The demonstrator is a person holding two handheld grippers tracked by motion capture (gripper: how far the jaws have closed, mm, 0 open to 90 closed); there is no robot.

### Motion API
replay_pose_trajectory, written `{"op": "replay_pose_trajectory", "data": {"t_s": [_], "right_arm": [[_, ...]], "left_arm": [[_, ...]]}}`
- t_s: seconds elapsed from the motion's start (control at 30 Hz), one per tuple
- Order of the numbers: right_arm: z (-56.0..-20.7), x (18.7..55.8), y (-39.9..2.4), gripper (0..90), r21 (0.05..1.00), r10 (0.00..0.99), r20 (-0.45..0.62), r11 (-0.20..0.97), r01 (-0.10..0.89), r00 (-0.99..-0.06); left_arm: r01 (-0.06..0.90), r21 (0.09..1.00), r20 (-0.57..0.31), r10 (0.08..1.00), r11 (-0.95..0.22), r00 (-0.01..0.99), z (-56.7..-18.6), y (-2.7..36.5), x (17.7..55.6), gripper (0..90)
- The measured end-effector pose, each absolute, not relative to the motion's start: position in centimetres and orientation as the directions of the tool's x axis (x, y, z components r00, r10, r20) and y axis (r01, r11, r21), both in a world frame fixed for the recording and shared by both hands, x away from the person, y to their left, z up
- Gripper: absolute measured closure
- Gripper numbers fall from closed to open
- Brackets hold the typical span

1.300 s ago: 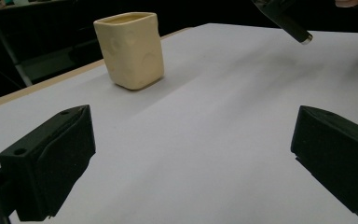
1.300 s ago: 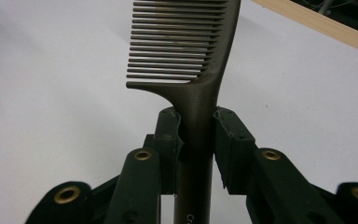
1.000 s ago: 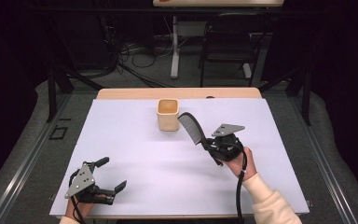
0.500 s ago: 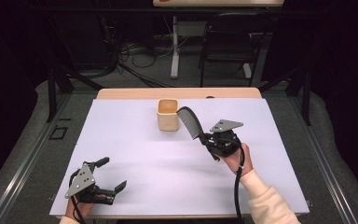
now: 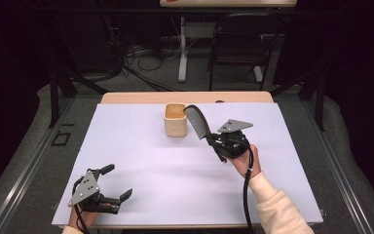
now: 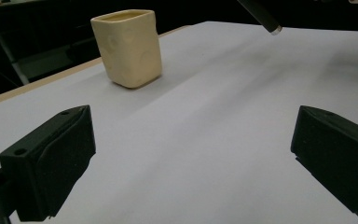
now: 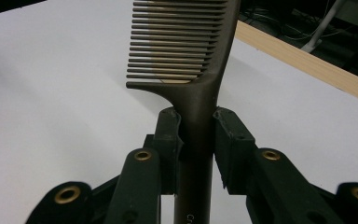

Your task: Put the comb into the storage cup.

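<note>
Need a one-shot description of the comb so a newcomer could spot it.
On the white table, look right of the cream square cup near the far edge. The right gripper clamps the comb by its handle, teeth end raised beside the cup's rim. It is dark brown, slim and fine-toothed.

one comb (image 5: 197, 122), one cup (image 5: 176, 120), two grippers

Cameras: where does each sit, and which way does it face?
High view: above the person's side, facing forward and down on the table; both hands, left gripper, right gripper.
Left gripper view: on the left gripper, looking along its open jaws across the table to the cup.
Right gripper view: on the right gripper, looking along its jaws clamped on the comb.
Shared: high and left gripper views both show the cup.
</note>
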State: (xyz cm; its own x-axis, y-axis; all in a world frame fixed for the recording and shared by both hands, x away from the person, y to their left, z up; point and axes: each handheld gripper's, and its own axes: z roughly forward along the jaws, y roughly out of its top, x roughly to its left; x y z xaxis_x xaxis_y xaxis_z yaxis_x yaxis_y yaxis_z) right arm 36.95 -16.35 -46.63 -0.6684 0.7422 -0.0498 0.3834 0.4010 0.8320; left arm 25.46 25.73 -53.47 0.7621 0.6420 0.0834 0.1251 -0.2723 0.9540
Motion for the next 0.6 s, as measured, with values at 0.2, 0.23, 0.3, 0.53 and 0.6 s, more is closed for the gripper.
{"op": "replay_pose_trajectory", "data": {"t_s": [0.2,0.23,0.3,0.53,0.6], "right_arm": [[-46.5,37.6,-15.9,72.3,0.843,0.739,-0.040,0.386,0.374,-0.673],[-46.4,37.7,-15.9,72.3,0.845,0.739,-0.040,0.384,0.372,-0.672],[-46.3,37.8,-15.8,72.3,0.848,0.740,-0.037,0.379,0.371,-0.671],[-46.0,38.5,-15.4,72.3,0.858,0.737,-0.045,0.374,0.352,-0.674],[-45.9,38.6,-15.4,72.3,0.860,0.737,-0.046,0.373,0.349,-0.675]], "left_arm": [[0.126,0.954,0.083,0.643,-0.272,0.761,-53.5,25.7,25.5,0.0],[0.127,0.953,0.083,0.642,-0.274,0.762,-53.5,25.7,25.5,0.0],[0.128,0.953,0.082,0.642,-0.273,0.762,-53.5,25.7,25.5,0.0],[0.131,0.953,0.080,0.642,-0.275,0.762,-53.5,25.7,25.5,0.0],[0.129,0.953,0.082,0.642,-0.275,0.763,-53.5,25.8,25.5,0.0]]}}
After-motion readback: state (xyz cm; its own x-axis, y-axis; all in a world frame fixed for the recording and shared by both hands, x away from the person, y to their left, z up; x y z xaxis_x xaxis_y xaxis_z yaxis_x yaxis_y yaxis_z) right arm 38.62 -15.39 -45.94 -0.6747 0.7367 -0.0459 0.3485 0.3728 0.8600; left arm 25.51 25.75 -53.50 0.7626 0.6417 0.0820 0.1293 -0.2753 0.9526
